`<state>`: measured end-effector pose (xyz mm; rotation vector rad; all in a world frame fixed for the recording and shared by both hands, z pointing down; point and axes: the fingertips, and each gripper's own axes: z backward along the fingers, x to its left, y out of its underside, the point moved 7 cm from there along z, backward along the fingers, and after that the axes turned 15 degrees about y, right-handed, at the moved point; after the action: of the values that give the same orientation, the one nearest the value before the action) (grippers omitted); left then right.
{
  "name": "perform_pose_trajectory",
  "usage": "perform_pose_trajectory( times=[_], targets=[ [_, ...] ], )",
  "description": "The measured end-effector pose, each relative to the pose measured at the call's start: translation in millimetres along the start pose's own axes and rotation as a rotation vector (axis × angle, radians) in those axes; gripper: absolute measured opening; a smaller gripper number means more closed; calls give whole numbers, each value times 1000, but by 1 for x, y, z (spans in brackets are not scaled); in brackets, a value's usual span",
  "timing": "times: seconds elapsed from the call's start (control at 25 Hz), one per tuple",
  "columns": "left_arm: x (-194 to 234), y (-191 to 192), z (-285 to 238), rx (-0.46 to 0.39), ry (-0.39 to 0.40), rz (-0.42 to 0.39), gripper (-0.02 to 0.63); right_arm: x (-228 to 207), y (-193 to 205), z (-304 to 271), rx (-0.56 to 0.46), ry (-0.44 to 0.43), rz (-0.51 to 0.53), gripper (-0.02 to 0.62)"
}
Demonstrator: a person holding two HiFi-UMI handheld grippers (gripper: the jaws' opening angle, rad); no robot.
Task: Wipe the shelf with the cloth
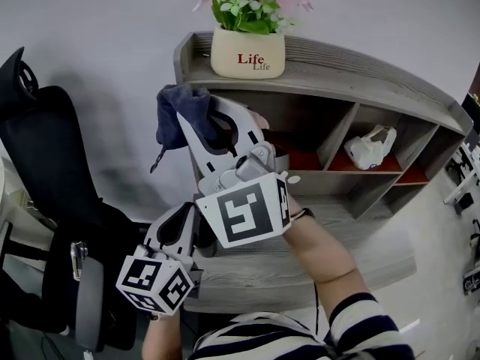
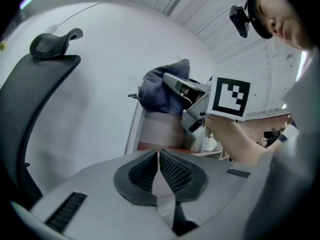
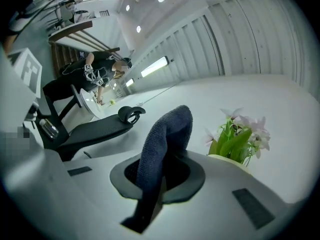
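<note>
A dark blue cloth (image 1: 177, 112) hangs from my right gripper (image 1: 212, 121), which is shut on it and raised at the left end of the grey wooden shelf (image 1: 360, 70), just below its top board. In the right gripper view the cloth (image 3: 161, 144) stands up between the pads and droops toward the camera. My left gripper (image 1: 182, 214) is lower, near the shelf's bottom board, shut with nothing between its pads (image 2: 172, 171). From the left gripper view, the cloth (image 2: 162, 89) and the right gripper (image 2: 186, 86) show above.
A cream flower pot (image 1: 247, 52) marked "Life" with pink flowers stands on the shelf top. A white object (image 1: 371, 147) lies in a right compartment over a red board. A black office chair (image 1: 45, 201) stands close on the left. The wall is white.
</note>
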<state>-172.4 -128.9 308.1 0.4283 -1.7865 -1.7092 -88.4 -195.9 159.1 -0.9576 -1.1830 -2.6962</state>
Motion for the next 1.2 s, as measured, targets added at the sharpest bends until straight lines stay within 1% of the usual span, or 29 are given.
perform_pose_trajectory(
  times=[0.16, 0.24, 0.32, 0.56, 0.8, 1.0, 1.12, 1.2],
  targets=[
    [5, 1, 6, -5, -28, 9, 26, -1, 13, -14, 21, 68, 131, 44],
    [6, 1, 4, -5, -16, 26, 26, -4, 17, -16, 38, 89, 167, 44],
    [6, 1, 1, -3, 2, 40, 26, -8, 20, -16, 56, 97, 179, 44],
    [3, 1, -14, 8, 33, 35, 27, -27, 27, -5, 87, 136, 226, 44],
    [-8, 2, -36, 20, 97, 28, 26, -61, 38, 17, 140, 192, 221, 44],
    [-23, 5, -57, 32, 155, 17, 26, -94, 44, 37, 184, 230, 248, 44],
    [-33, 6, -68, 37, 185, 15, 26, -111, 55, 51, 222, 250, 263, 44],
    [-39, 7, -76, 42, 204, 14, 27, -122, 68, 64, 277, 266, 270, 44]
  ],
)
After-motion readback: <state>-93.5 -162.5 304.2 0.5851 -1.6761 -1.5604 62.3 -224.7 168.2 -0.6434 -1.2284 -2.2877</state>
